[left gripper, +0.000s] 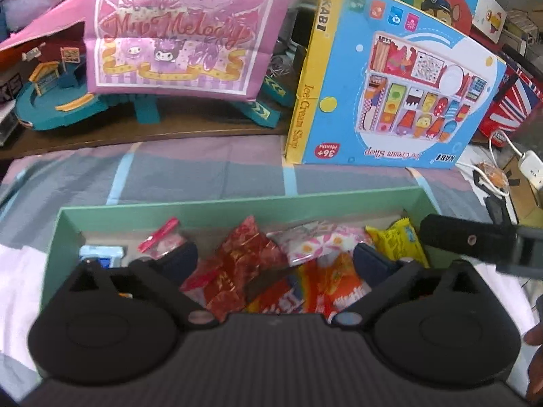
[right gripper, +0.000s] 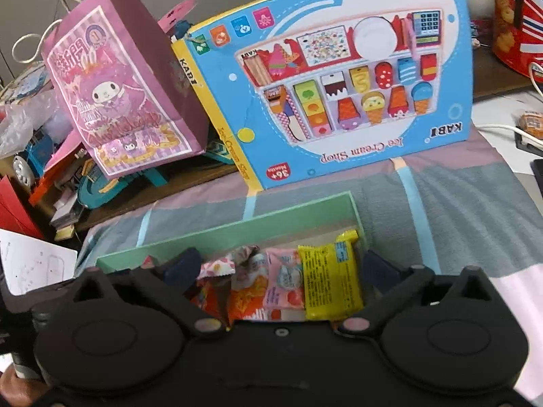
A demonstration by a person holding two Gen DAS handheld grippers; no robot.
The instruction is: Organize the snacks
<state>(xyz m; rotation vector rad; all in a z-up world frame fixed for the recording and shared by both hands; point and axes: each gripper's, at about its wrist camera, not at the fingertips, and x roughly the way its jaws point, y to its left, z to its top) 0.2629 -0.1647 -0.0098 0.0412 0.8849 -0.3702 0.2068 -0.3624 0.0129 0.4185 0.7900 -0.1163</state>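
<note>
A green box [left gripper: 237, 205] sits on a striped cloth and holds several snack packets. In the left wrist view I see a red packet [left gripper: 244, 257], a pink floral packet [left gripper: 315, 242], a yellow packet [left gripper: 397, 240] and an orange packet [left gripper: 339, 288]. My left gripper [left gripper: 275, 257] is open and empty above the packets. Part of the right gripper [left gripper: 471, 239] shows at the box's right edge. In the right wrist view the green box [right gripper: 237, 229] holds the yellow packet [right gripper: 331, 281] and a pink packet [right gripper: 283, 285]. My right gripper [right gripper: 281, 271] is open and empty above them.
A blue Ice Cream Shop toy box [left gripper: 390, 78] stands behind the green box, with a purple My Melody gift bag [left gripper: 176, 27] to its left on a teal toy track [left gripper: 85, 105]. A red tin [right gripper: 516, 13] and white cable [right gripper: 502, 129] lie at right.
</note>
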